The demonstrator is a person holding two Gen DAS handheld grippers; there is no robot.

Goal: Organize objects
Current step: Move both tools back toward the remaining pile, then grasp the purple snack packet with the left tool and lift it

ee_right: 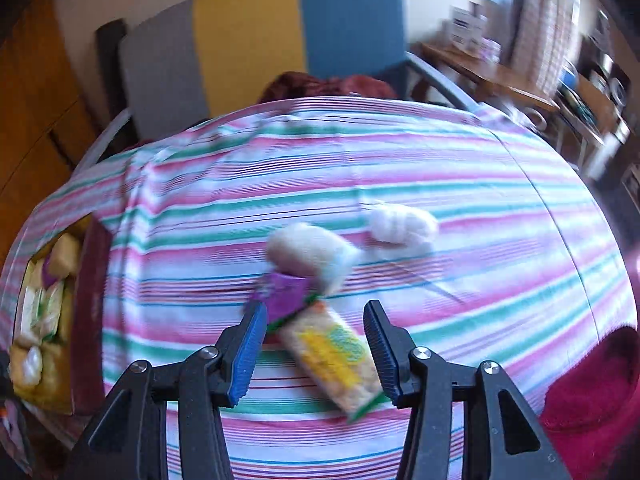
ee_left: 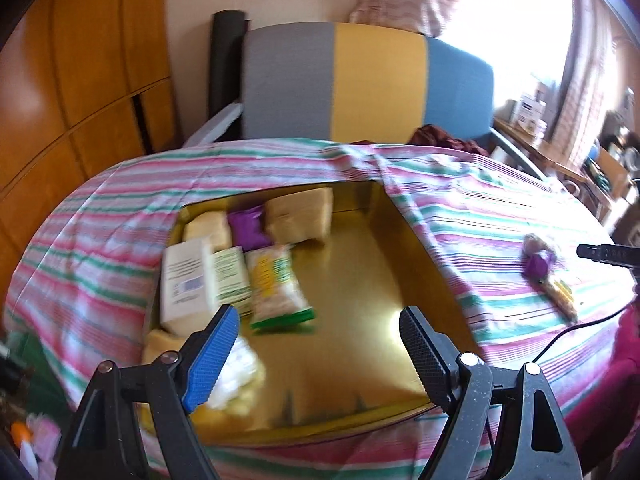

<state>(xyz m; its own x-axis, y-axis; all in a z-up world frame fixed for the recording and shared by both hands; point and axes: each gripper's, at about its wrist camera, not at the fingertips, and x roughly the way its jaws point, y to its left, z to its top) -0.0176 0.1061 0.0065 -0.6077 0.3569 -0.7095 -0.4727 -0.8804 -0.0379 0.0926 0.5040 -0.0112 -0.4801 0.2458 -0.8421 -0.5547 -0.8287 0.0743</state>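
Inside, the gold tin (ee_left: 360, 280) is holding a counted lot, though blur is softening the edges: two tan blocks along the far wall, one purple packet (ee_left: 247, 227) sitting between them, one white box (ee_left: 188, 284) lying flat beside a green-printed carton (ee_left: 231, 280), one yellow-and-green snack pack (ee_left: 276, 288) touching that carton, and one white crinkled bag (ee_left: 240, 372) near the front corner. Pale tan pieces are also showing at the front left, too blurred to count. The tin is sitting on the striped cloth (ee_left: 480, 200), its right half bare.

Out on the cloth, well apart from the tin, four loose things are lying: two white fluffy bundles (ee_right: 400, 224), one purple wrapper (ee_right: 286, 292) touching the nearer bundle, and one yellow snack packet (ee_right: 332, 360) running from the wrapper toward the camera.

The left gripper (ee_left: 316, 344) is hovering above the tin's near edge, tongs spread wide with nothing between them. The right gripper (ee_right: 316, 344) is angling down over the yellow snack packet, tongs apart and straddling it; whether they are touching it I cannot tell. A striped chair (ee_right: 256, 24) is standing behind the table.
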